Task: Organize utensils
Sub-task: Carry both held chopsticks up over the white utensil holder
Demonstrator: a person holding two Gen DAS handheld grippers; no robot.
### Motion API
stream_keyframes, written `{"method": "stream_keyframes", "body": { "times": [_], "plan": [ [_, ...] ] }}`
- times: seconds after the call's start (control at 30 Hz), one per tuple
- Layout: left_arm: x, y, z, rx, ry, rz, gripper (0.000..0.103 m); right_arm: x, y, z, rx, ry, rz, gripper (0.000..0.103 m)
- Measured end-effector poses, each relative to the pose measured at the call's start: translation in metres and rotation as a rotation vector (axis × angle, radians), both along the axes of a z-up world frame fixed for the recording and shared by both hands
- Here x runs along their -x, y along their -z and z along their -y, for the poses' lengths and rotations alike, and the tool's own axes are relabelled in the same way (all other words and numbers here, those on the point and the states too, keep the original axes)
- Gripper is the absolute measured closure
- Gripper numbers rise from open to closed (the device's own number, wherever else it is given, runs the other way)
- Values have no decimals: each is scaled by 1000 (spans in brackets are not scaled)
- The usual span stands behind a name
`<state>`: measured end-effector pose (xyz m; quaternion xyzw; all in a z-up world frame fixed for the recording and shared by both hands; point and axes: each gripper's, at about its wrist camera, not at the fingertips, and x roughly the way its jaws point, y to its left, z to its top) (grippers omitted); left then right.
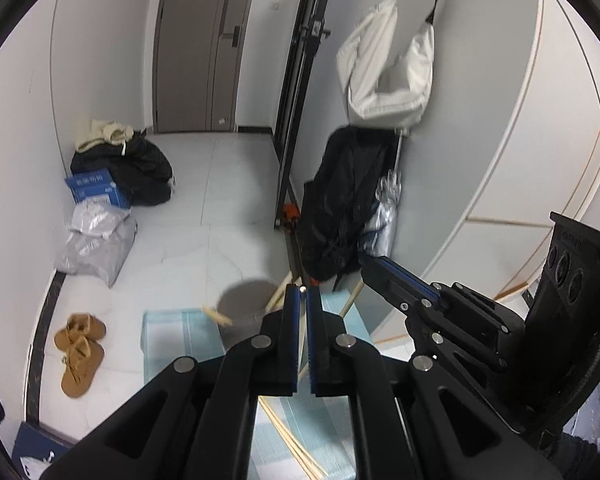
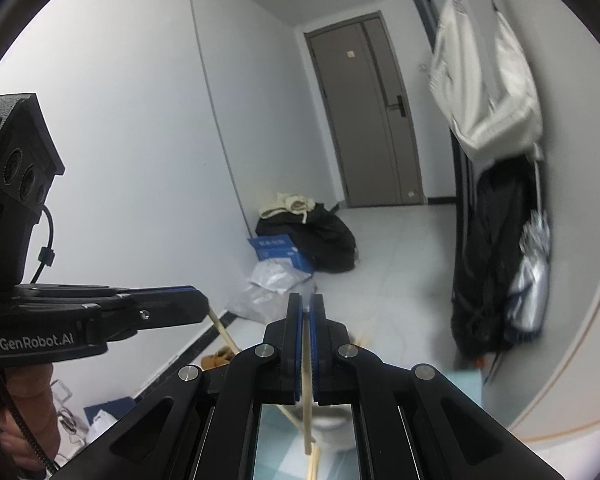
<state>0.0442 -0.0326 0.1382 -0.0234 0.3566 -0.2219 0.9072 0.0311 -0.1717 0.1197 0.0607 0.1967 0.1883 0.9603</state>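
My left gripper (image 1: pixel 303 290) is shut with a pale wooden chopstick (image 2: pixel 222 330) pinched at its tip and hanging down. The right wrist view shows it from the side (image 2: pixel 202 304). My right gripper (image 2: pixel 307 298) is shut on another chopstick (image 2: pixel 308 400), which runs down between its pads. In the left wrist view it sits at the right (image 1: pixel 366 270), its stick (image 1: pixel 350 300) slanting below. Both grippers hover above a light blue mat (image 1: pixel 172 332). A grey round container (image 1: pixel 242 300) stands on the mat with more chopsticks (image 1: pixel 277 298) at its rim.
Tan shoes (image 1: pixel 78 344), grey parcel bags (image 1: pixel 96 240), a blue box (image 1: pixel 96 190) and black bags (image 1: pixel 140 176) lie on the floor at the left wall. A white bag (image 1: pixel 388 72) and a dark garment (image 1: pixel 340 200) hang at the right. A hand (image 2: pixel 28 400) holds the left gripper.
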Motion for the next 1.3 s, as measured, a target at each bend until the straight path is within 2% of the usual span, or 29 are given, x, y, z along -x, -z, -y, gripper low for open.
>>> {"method": "stream_keyframes", "body": {
  "times": [0.2, 0.37, 0.6, 0.8, 1.17, 1.3],
  "plan": [
    [-24, -16, -8, 9, -26, 39, 103, -28, -32, -5, -15, -24, 48, 101],
    [-50, -17, -15, 11, -41, 45, 103, -62, -38, -16, -17, -50, 29, 100],
    [-80, 5, -29, -17, -100, 25, 103, -104, -21, -24, 7, -68, 7, 100],
    [-100, 35, -33, -8, -93, -52, 103, -127, 1, -24, 55, -71, -19, 100],
    [-107, 60, -36, 31, -83, -105, 103, -126, 27, -19, 79, -124, -40, 100],
    [-103, 69, -28, 14, -83, -104, 103, -128, 45, -18, 71, -135, -77, 100]
  ]
}}
